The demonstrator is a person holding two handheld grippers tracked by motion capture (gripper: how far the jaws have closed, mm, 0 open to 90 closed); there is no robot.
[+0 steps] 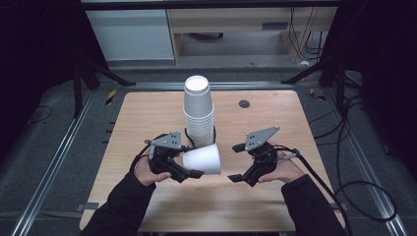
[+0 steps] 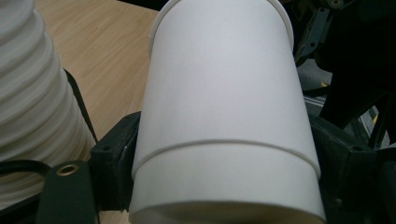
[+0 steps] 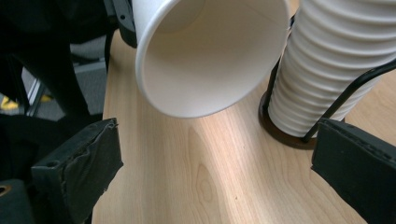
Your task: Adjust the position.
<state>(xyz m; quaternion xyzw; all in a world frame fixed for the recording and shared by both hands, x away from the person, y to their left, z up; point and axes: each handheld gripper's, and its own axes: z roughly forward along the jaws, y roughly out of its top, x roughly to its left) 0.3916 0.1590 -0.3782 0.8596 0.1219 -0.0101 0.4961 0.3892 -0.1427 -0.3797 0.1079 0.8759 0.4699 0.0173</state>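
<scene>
Between the left tongs, a paper cup, sideways.

No writing, label, brand or number can be read anywhere. The cup and the stack of cups are plain white, and the table carries no readable marks.

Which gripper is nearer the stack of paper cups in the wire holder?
Left. The left gripper, clamped on a sideways paper cup, sits just beside the stack of paper cups; the right gripper, open, is farther off.
</scene>
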